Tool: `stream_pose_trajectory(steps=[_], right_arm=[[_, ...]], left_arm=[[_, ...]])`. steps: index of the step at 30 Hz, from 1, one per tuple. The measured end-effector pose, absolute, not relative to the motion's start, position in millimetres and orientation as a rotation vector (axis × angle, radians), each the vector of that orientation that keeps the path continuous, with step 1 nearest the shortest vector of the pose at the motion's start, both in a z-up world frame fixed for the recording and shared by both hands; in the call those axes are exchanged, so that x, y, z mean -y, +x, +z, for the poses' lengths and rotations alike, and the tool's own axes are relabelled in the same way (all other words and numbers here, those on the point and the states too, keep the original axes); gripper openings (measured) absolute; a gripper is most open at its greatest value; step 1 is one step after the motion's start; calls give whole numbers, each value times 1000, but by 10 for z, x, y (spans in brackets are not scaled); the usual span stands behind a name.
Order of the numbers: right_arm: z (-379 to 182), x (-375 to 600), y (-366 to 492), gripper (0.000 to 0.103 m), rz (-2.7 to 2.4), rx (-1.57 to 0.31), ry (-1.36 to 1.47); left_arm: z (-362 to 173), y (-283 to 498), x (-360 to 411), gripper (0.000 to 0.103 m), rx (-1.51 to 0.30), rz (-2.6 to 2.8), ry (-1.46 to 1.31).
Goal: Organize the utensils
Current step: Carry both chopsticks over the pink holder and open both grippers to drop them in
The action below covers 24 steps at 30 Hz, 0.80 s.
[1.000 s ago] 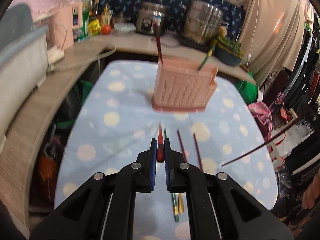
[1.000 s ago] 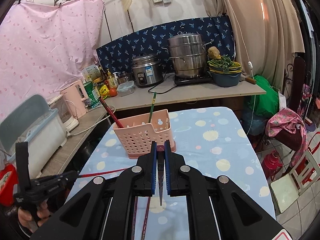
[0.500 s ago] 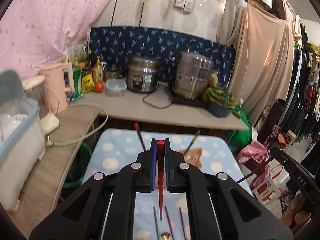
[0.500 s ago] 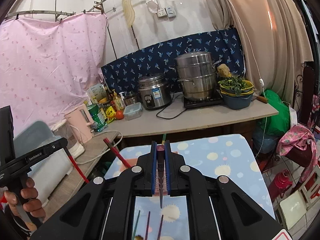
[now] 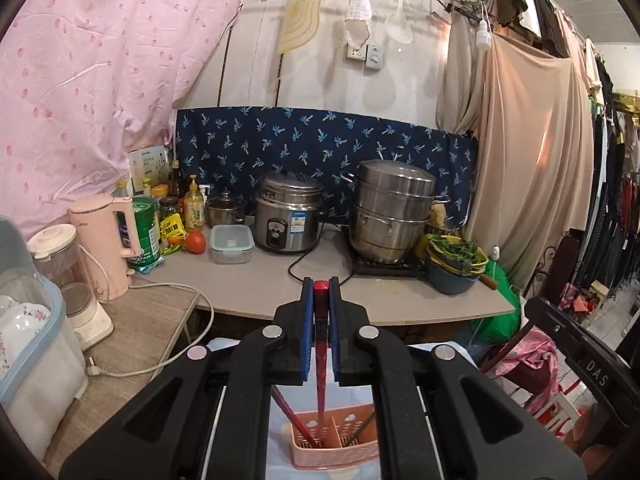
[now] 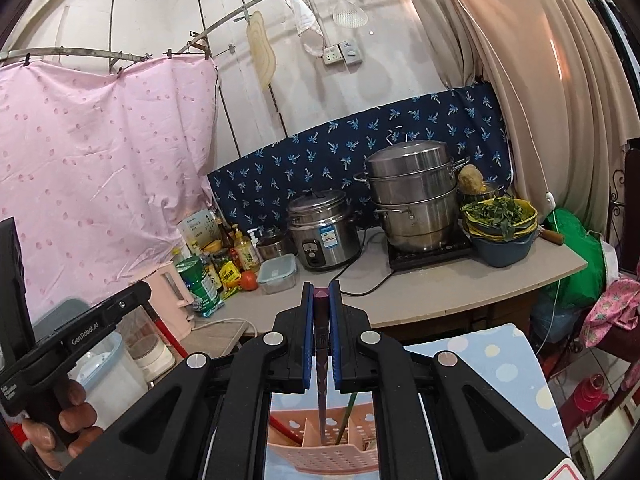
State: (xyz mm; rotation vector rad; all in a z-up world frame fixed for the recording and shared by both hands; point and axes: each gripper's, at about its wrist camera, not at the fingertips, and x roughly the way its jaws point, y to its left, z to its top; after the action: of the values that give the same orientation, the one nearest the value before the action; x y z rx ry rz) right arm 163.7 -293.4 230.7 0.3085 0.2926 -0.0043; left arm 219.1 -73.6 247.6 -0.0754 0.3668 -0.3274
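My left gripper (image 5: 321, 286) is shut on a red chopstick (image 5: 320, 364) that hangs down, its tip just above or inside the pink slotted utensil basket (image 5: 336, 450). Another red chopstick (image 5: 290, 414) and a green utensil (image 5: 365, 427) lean in that basket. My right gripper (image 6: 321, 290) is shut on a dark maroon chopstick (image 6: 321, 376), which points down over the same basket (image 6: 324, 456). A hand (image 6: 60, 428) at the lower left of the right wrist view carries the left gripper.
The basket stands on a table with a blue dotted cloth (image 6: 496, 356). Behind it runs a counter (image 5: 256, 284) bearing a rice cooker (image 5: 288, 218), a steamer pot (image 5: 390, 212), a pink kettle (image 5: 106, 240), bottles and a bowl of greens (image 6: 500, 224). Clothes hang at the right.
Both grippers have risen from the table with their chopsticks and come in over the basket. The views have tilted up, and the basket now lies below the fingers.
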Motion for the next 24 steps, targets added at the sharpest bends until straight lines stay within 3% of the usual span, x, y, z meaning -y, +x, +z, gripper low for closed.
stream_pose_trajectory(steps=[16,20,24], right_arm=[[1478,2879,2136,8,-20,-485,289],[1448,2908,2083,22,-25,-484,295],[1472,2898,1996,26,-24,-477,286]], left_arm=[[1627,2573,855,7,-557,-317,-64],[1560,2573,856,8,-573,-304,-75],[1561,2533,849,27,-571,-292,-80]])
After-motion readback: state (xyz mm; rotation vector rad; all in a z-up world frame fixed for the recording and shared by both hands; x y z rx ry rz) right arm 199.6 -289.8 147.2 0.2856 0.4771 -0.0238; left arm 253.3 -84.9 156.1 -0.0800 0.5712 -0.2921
